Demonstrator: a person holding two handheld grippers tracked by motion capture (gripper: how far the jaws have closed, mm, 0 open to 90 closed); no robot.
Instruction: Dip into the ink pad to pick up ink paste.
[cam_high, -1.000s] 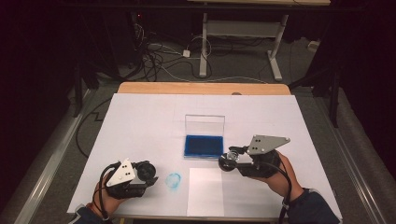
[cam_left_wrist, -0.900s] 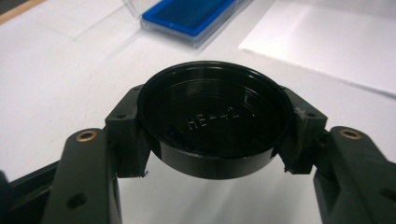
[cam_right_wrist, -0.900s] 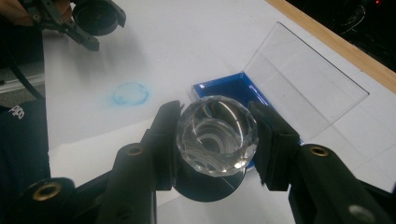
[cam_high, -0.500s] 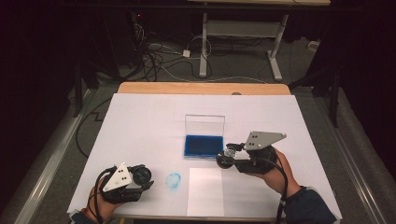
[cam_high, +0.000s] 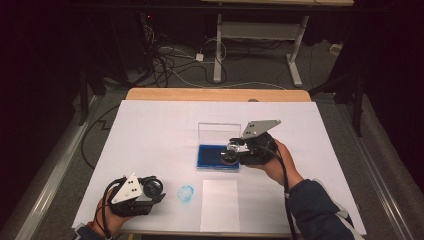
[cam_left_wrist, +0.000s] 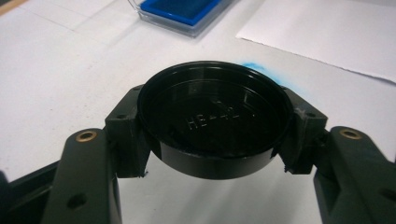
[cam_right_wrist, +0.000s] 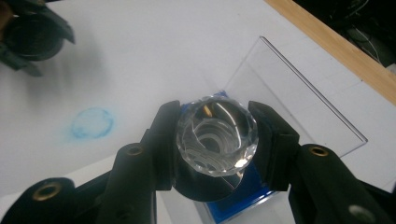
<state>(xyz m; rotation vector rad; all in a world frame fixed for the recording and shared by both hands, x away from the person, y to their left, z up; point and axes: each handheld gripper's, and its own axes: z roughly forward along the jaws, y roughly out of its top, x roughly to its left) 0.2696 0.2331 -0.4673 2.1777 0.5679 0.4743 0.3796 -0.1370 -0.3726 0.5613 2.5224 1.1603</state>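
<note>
Glass stamp (cam_right_wrist: 217, 140) pinched in my right claw (cam_high: 234, 152), over the blue ink pad (cam_high: 212, 156).
My left claw (cam_high: 150, 187) pinches the black lid (cam_left_wrist: 212, 116) low over the white worktop (cam_high: 150, 130), just beside a blue stamped ring (cam_high: 186, 193) and a paper sheet (cam_high: 220, 205).

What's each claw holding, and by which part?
Left claw: round black cap, pinched across its rim. Right claw: clear faceted stamp, gripped at opposite sides, above the blue ink pad.
</note>
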